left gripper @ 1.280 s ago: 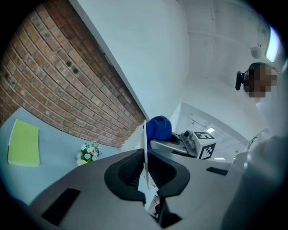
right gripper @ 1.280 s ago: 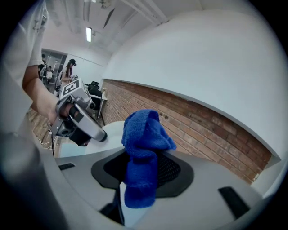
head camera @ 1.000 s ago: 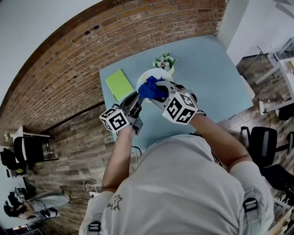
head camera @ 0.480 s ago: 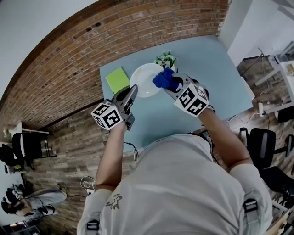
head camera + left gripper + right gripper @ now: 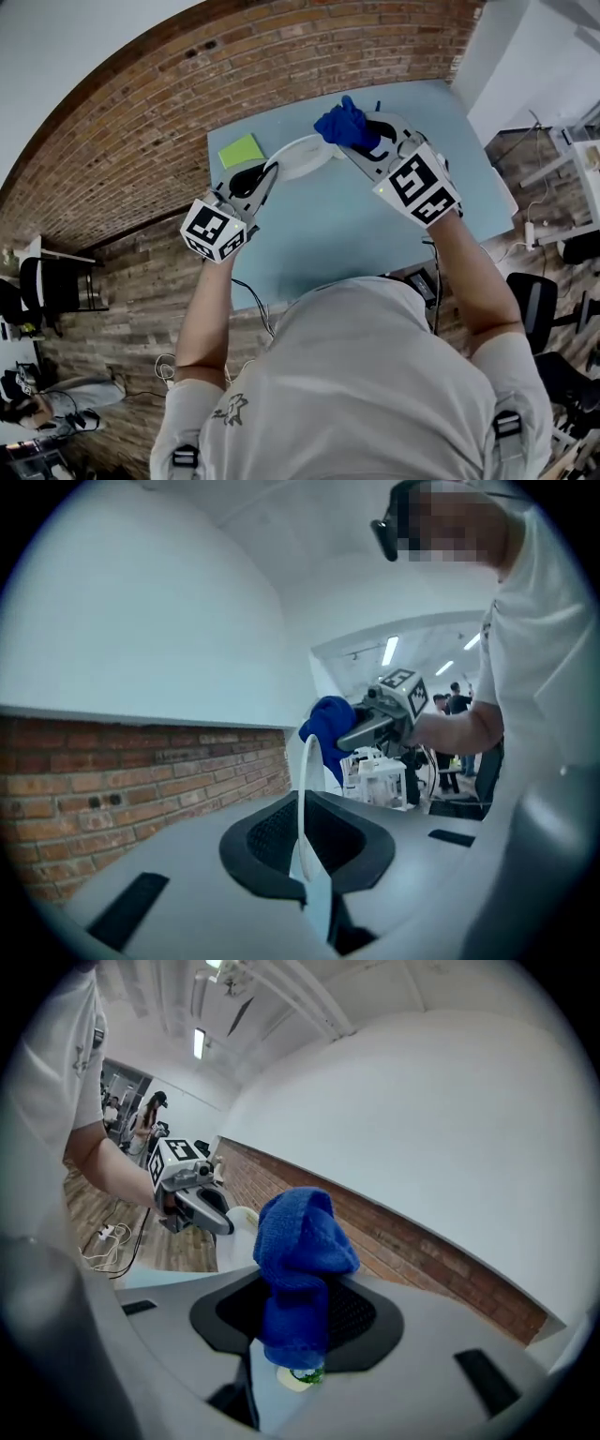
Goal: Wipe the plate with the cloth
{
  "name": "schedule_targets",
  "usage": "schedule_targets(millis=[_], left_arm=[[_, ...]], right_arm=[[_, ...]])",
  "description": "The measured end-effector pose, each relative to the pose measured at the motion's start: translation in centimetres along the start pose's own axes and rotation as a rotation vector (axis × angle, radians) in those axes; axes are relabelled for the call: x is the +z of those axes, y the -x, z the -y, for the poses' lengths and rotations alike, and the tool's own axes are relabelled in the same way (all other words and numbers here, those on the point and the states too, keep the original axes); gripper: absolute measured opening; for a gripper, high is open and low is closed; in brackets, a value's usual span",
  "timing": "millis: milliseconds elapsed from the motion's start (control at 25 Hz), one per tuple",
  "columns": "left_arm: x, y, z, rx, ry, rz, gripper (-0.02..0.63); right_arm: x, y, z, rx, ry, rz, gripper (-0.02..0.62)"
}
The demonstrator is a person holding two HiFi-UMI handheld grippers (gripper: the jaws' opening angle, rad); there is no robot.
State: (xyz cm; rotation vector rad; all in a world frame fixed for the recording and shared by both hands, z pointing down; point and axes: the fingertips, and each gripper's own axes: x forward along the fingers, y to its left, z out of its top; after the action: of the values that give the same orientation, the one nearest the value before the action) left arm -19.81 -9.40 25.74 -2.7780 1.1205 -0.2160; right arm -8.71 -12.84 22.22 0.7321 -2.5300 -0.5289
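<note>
My left gripper [image 5: 267, 172] is shut on the rim of the white plate [image 5: 302, 155] and holds it above the blue-grey table [image 5: 356, 230], tilted towards its edge. In the left gripper view the plate [image 5: 304, 789] stands edge-on between the jaws of the left gripper [image 5: 302, 860]. My right gripper [image 5: 364, 141] is shut on a bunched blue cloth [image 5: 341, 123], just right of the plate and level with its far rim. The cloth [image 5: 298, 1269] sticks up out of the right gripper [image 5: 295, 1335]. Whether cloth and plate touch is unclear.
A green notepad [image 5: 242, 150] lies on the table's far left, behind the plate. A small flower pot [image 5: 300, 1375] shows under the cloth. A brick wall [image 5: 141, 112] runs behind the table. Office chairs stand on the wooden floor at the right.
Both grippers have risen. The plate came up off the table and rolled towards edge-on. The cloth left the plate's face and moved up and to the right.
</note>
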Motion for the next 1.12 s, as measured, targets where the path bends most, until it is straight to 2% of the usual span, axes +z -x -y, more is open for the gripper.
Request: schedule_targets(millis=[160, 280, 440, 640, 800, 960, 1120], left_arm=[[1.9, 0.0, 0.2, 0.049, -0.249, -0.004, 0.015], [3.5, 0.1, 0.7, 0.064, -0.465, -0.032, 0.015], [4.9, -0.1, 0.9, 0.125, -0.716, -0.07, 0.015], [5.6, -0.9, 1.6, 0.163, -0.991, -0.126, 0.015], [5.9, -1.7, 2.8, 0.162, -1.119, -0.121, 0.015], [7.5, -1.6, 3.4, 0.196, -1.155, -0.056, 0.015], [8.4, -0.8, 3.9, 0.211, -1.211, -0.034, 0.015]], right_arm=[[3.5, 0.6, 0.0, 0.036, 0.022, 0.054, 0.156], [6.2, 1.3, -0.2, 0.066, 0.036, 0.089, 0.156], [8.9, 1.9, -0.5, 0.165, -0.06, 0.147, 0.156], [10.6, 1.2, -1.3, 0.231, -0.078, 0.131, 0.155], [12.6, 0.8, -2.8, 0.301, -0.089, 0.16, 0.155], [11.8, 0.0, -3.9, 0.324, -0.069, 0.134, 0.156], [10.0, 0.9, -3.7, 0.345, -0.14, 0.136, 0.156]])
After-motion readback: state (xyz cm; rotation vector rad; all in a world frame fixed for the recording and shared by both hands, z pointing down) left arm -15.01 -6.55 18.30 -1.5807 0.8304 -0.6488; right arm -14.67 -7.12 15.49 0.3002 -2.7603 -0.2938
